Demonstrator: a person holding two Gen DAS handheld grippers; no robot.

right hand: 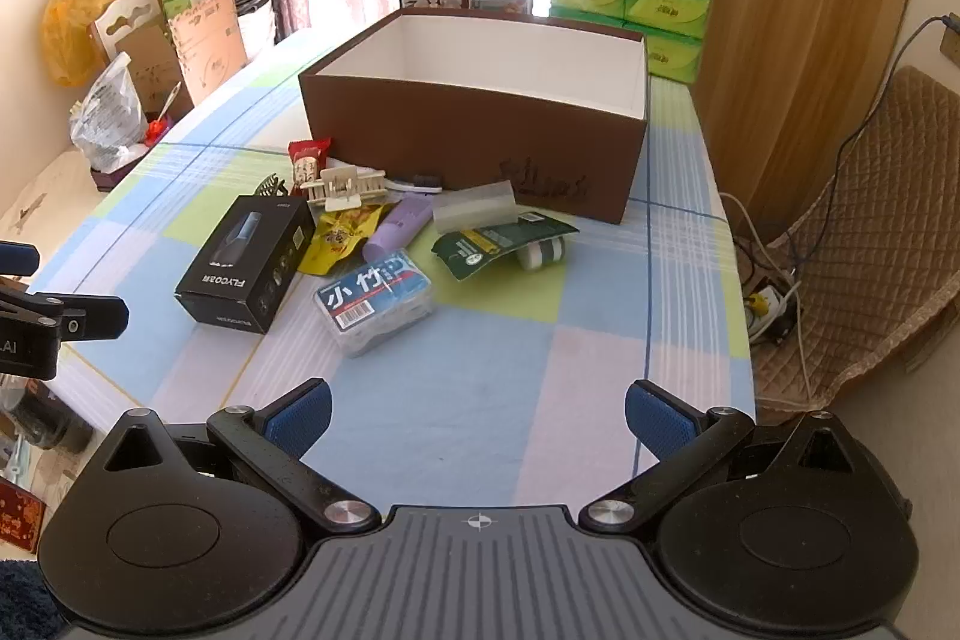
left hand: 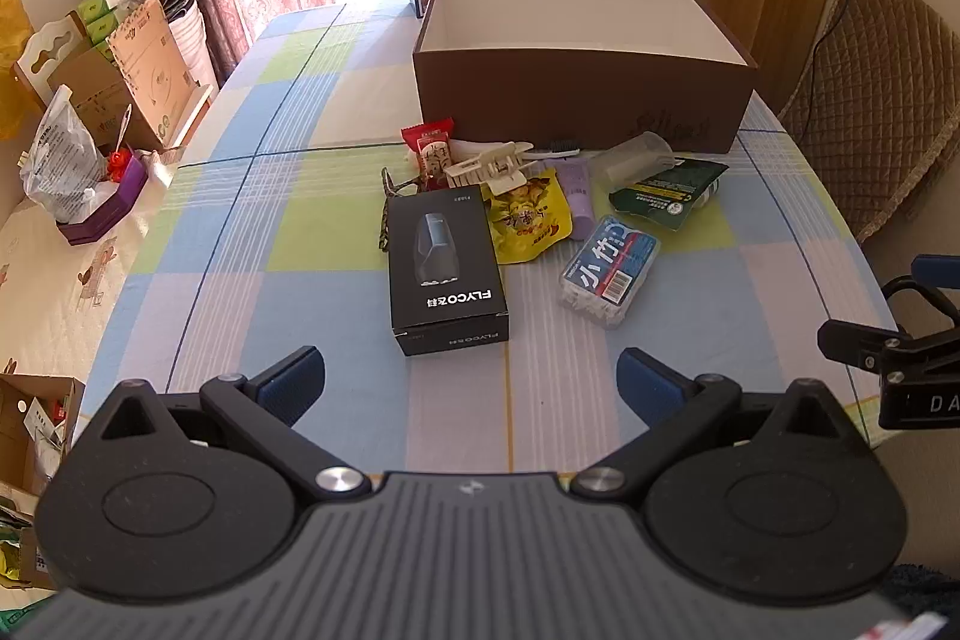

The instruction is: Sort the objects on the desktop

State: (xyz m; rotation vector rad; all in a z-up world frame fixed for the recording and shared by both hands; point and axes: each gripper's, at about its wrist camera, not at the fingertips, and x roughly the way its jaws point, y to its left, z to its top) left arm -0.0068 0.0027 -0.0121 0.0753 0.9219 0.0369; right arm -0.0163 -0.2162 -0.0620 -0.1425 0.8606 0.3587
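Your grippers hover over the table, both spread and empty.
The left gripper [left hand: 471,376] and right gripper [right hand: 478,409] face clutter before the box [left hand: 576,97].

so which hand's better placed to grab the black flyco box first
Left, probably. The black FLYCO box lies straight ahead of the open left tongs; from the open right tongs it sits off to the left.
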